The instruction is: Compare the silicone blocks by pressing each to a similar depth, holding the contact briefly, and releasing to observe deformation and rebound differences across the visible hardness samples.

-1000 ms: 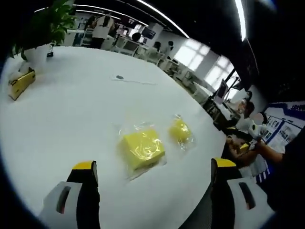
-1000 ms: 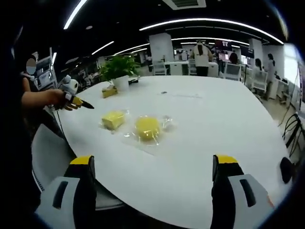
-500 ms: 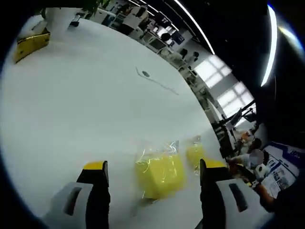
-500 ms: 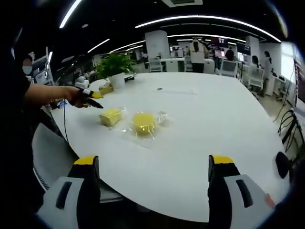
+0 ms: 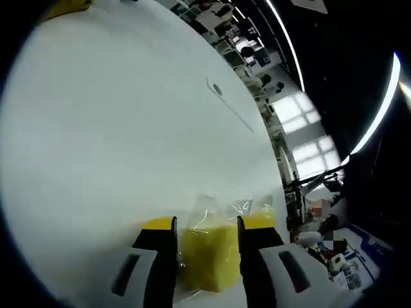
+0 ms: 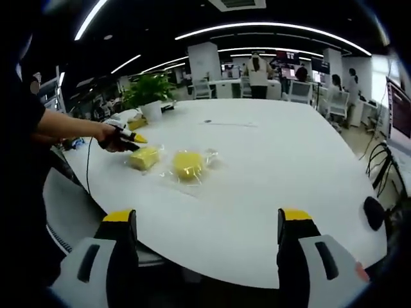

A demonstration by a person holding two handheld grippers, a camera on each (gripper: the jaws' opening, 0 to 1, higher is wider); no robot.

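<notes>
Squeezing square yellow block [image 5: 207, 256]: left hand-held gripper [image 5: 205, 226] narrowed on bagged sides; right hand-held gripper [image 6: 205, 218] wide apart, empty.

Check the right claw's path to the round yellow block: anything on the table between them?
Nothing visible. Bare white table lies between the open right claw and the bagged round yellow block. The left claw is at the square yellow block beside it, off that line.
</notes>
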